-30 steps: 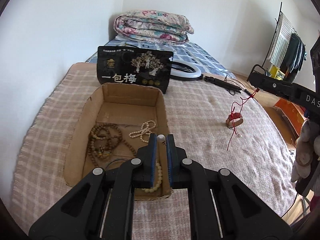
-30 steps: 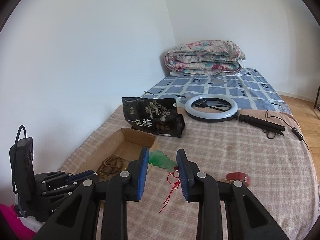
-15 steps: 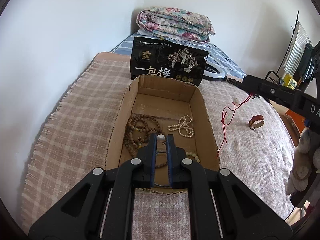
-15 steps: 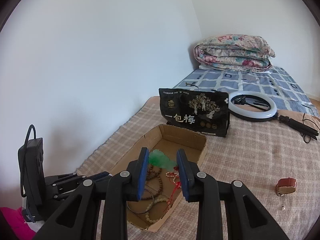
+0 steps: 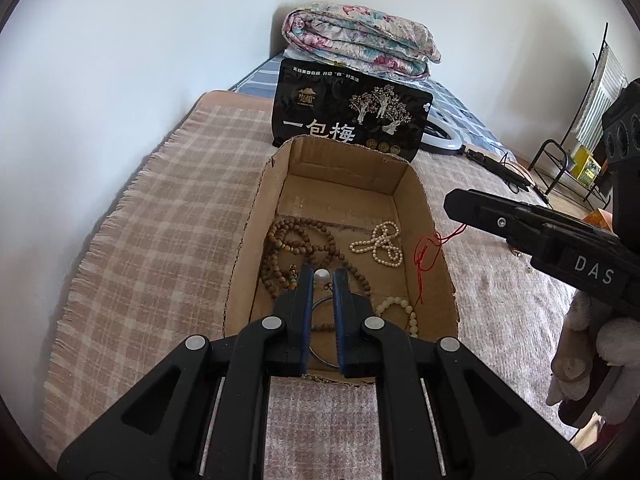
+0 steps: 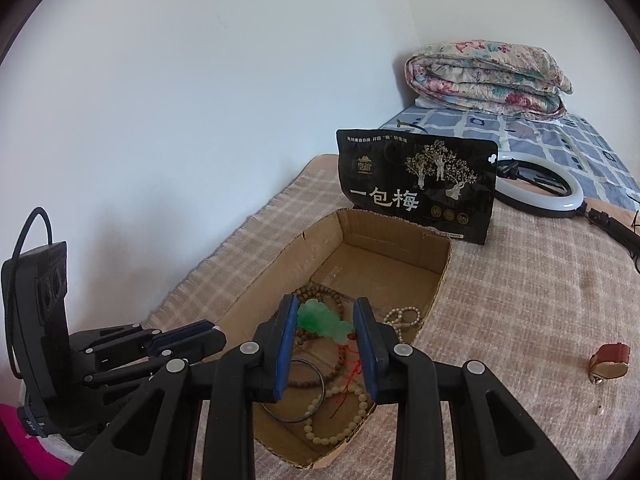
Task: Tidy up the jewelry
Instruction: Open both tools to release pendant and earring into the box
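Jade pendant [image 6: 325,321] in right view only

A brown cardboard box [image 6: 362,240] holds a green jade pendant [image 6: 322,320] on red cord [image 5: 426,254], brown wooden beads [image 5: 288,240] and cream pearls [image 5: 380,242]. The blanket [image 5: 160,220] is pink-beige plaid; the snack bag [image 6: 416,188] is black with gold trees.

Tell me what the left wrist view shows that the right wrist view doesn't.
Left only: the left claw pinching a small white bead, and a clothes rack.
Right only: the right claw gripping a green jade pendant, and a red watch on the blanket.
Both: the cardboard box of bead strands, the black pouch, the folded quilt.
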The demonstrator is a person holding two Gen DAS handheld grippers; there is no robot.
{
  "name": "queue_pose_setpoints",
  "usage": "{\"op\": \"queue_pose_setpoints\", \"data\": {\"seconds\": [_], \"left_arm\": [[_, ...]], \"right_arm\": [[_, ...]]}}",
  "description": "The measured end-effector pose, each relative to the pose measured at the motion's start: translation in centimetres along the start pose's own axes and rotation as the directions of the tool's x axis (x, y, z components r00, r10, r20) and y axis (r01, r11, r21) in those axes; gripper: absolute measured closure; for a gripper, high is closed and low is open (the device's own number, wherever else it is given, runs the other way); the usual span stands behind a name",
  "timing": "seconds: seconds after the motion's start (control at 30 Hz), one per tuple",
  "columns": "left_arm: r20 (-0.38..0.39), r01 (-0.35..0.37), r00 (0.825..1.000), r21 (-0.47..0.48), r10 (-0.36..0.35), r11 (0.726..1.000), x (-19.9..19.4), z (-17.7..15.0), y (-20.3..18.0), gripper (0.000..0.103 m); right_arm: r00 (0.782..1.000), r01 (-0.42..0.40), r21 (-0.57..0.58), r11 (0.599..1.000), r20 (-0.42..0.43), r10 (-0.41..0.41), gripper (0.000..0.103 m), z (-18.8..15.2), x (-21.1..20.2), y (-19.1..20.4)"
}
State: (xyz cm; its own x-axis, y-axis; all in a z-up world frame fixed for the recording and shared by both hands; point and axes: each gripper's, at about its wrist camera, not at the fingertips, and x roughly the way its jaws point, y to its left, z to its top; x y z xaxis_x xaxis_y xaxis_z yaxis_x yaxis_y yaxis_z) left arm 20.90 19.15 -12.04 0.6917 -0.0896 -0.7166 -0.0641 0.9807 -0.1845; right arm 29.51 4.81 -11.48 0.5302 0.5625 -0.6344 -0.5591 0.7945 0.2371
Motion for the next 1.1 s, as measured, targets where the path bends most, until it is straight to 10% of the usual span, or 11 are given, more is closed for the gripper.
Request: {"op": "queue_pose_setpoints", "data": {"seconds": [0.17,0.3,1.1], "left_arm": [[-0.004,-0.008,1.000,-0.011,0.008,1.000,0.1,0.1,0.1,0.095],[0.012,-0.020,1.000,-0.028,0.020,0.999,-0.1,0.0,0.3,0.050],[0.028,-0.002,1.000,-0.012,0.003,1.000,-0.4,0.7,-2.8,0.050]], "right_arm": [[1.000,0.014,0.001,1.000,-0.025,-0.014,0.070,-0.3,0.8,-0.2],[0.999,0.052,0.021,0.998,-0.013,-0.051,0.046,-0.2,0.5,-0.6],[0.960,0.273,0.084,0.958,0.045,-0.278,0.000,0.2,-3.3,-4.3]]}}
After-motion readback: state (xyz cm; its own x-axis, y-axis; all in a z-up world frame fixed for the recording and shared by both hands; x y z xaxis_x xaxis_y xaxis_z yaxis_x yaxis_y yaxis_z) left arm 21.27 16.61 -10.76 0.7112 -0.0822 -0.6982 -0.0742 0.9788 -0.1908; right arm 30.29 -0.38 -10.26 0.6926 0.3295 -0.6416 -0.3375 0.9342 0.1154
